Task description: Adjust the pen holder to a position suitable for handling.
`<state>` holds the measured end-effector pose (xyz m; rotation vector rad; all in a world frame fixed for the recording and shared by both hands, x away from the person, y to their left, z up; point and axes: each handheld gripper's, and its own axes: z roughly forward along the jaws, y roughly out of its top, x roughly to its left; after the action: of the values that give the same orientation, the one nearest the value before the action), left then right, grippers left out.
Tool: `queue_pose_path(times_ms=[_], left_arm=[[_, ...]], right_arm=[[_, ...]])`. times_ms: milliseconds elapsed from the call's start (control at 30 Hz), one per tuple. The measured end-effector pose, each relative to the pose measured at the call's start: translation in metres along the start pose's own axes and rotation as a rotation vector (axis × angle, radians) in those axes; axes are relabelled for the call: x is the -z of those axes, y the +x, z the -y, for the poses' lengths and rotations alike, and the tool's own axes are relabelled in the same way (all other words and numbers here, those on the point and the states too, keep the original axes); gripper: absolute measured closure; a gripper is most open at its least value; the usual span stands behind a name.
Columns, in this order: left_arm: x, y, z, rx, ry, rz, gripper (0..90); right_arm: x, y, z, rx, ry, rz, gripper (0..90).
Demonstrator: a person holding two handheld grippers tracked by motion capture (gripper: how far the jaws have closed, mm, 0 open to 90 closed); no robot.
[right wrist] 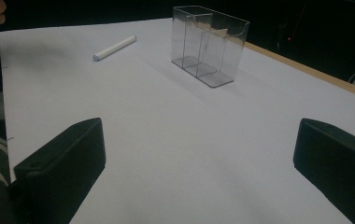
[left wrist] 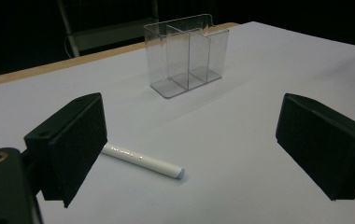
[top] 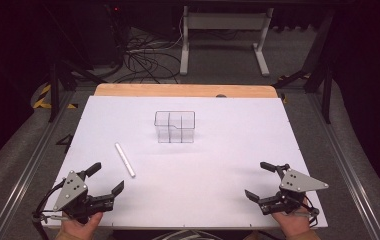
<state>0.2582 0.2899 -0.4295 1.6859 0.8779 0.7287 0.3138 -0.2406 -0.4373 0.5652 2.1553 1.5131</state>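
A white marker pen [top: 125, 160] lies flat on the white table sheet [top: 218, 165], left of centre. A clear plastic organiser with compartments [top: 174, 127] stands upright farther back, near the middle; nothing shows inside it. My left gripper [top: 106, 179] rests at the near left corner, open, with the pen [left wrist: 142, 160] lying just beyond its jaws and the organiser [left wrist: 186, 55] past that. At the near right corner my right gripper [top: 260, 180] is open with nothing between its jaws; from it the organiser [right wrist: 209, 45] and the pen [right wrist: 114, 48] show farther off.
A wooden table edge [top: 185, 90] runs along the far side of the sheet. Beyond it stand a white desk frame [top: 224, 35] and loose cables [top: 143, 59] on the floor. Metal rails [top: 28, 160] flank the table on both sides.
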Motion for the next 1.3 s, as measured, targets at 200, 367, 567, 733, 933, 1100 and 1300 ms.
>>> queue_pose_path(times_ms=[200, 367, 567, 733, 933, 1100, 1300], left_arm=[[0.001, -0.001, -0.001, 0.009, -0.003, 0.000, 9.2], [0.002, -0.001, 0.000, -0.004, -0.008, -0.005, 9.3], [0.002, 0.000, 0.000, 0.002, -0.008, -0.004, 9.3], [0.002, 0.000, 0.000, 0.001, -0.002, -0.003, 9.3], [0.004, 0.001, 0.000, 0.003, -0.004, -0.002, 9.6], [0.003, 0.001, 0.001, 0.014, -0.002, 0.003, 9.9], [0.004, 0.001, 0.001, 0.012, -0.005, 0.003, 10.0]], right_arm=[[0.000, 0.000, -0.001, 0.009, 0.005, 0.001, 3.5], [0.000, 0.000, -0.002, 0.005, 0.000, 0.004, 3.8], [0.001, -0.001, -0.005, 0.001, 0.017, -0.001, 5.2], [0.000, -0.002, -0.007, -0.003, 0.021, -0.004, 5.8], [-0.005, -0.002, -0.017, 0.006, 0.042, -0.017, 6.9], [-0.015, -0.007, -0.027, 0.000, 0.051, -0.051, 7.4], [-0.025, -0.010, -0.035, 0.007, 0.056, -0.073, 7.6]])
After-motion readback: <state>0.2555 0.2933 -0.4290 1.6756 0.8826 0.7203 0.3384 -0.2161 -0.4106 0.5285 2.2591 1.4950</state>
